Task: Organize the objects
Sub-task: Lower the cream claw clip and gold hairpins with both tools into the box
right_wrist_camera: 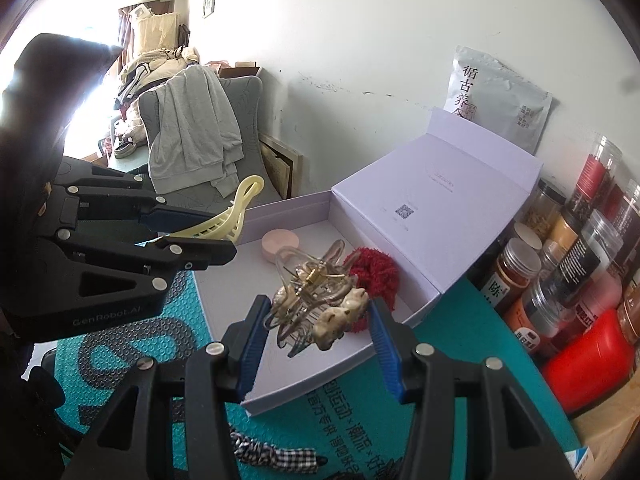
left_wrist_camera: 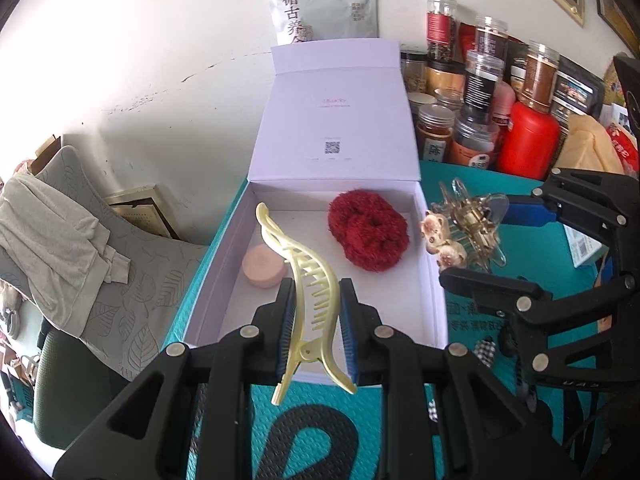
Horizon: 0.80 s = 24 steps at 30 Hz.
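Chair: stood at far left beside the table, grey and leaf-patterned, with a pale cloth draped over its back.
Mat: teal, covered the table under the box.
Box: white, lay open on the mat, its lid tilted back toward the wall.
Pink puck: rested on the box floor near the left wall.
Left gripper: was clenched on the yellow clip, blue pads pressing both sides, held above the near end of the box.
Yellow clip: long and curved, toothed side facing right, its tip pointing over the box interior and its tail hanging past the near wall.
Scrunchie: red and fuzzy, lay on the box floor toward the far right corner.
Clear clip: transparent claw with a gold spring and two small bear figures on its side; held in the air above the right side of the box, in front of the scrunchie in the right wrist view.
Right gripper: grasped the clear clip between its blue pads, fingers set fairly wide around it.
Checked fabric: black-and-white piece lay on the mat near the front edge, outside the box.
Pouch: grey, printed with characters, leaned on the wall behind the lid.
Jars: crowded together right of the lid along the wall, with a red bottle among them.
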Motion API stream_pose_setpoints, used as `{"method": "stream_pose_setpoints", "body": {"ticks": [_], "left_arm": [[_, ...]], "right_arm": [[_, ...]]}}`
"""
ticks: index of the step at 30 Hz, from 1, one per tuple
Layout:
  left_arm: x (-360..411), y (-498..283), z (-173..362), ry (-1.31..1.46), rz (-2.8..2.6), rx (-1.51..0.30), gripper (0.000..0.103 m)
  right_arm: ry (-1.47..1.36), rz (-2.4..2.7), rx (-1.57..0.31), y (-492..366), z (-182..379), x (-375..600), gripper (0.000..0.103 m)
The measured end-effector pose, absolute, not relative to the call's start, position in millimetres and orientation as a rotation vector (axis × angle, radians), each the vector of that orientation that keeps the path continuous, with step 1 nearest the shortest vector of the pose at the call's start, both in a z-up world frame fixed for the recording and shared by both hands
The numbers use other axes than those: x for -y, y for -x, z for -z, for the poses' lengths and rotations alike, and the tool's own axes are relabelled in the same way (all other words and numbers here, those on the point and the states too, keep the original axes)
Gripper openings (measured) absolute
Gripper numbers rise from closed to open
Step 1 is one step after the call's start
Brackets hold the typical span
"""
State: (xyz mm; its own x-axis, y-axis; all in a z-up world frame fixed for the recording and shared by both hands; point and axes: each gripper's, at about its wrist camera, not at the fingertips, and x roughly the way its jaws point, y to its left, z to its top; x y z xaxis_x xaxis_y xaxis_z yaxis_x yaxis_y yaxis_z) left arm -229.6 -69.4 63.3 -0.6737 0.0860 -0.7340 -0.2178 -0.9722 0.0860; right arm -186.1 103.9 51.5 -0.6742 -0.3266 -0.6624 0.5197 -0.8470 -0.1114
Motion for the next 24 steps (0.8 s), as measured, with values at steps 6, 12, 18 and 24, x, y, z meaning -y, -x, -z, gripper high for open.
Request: {"method": "stream_pose_setpoints", "body": {"ticks": [6, 12, 18, 24], "left_arm": [[78.2, 254.2, -49.5, 1.206, -2.717, -0.242, 0.02], [87.1, 279.6, -31.4, 1.244, -2.708, -0.239, 0.02], [99.4, 307.2, -13.3, 1.268, -2.712, -0.234, 0.02], [106.1, 331.4, 5.9, 1.288, -2.678, -0.216, 0.02]], "right_arm": [[-0.904, 2.473, -0.415, 206.0, -45.7, -99.3, 0.05], [-0.91, 2.475, -0.414, 228.0, -37.6, -98.1, 0.05], [-0.932, 2.481, -0.404, 255.2, -27.2, -97.9, 0.05], [-0.972, 2.484, -0.391, 282.0, -10.4, -100.2, 0.05]]}}
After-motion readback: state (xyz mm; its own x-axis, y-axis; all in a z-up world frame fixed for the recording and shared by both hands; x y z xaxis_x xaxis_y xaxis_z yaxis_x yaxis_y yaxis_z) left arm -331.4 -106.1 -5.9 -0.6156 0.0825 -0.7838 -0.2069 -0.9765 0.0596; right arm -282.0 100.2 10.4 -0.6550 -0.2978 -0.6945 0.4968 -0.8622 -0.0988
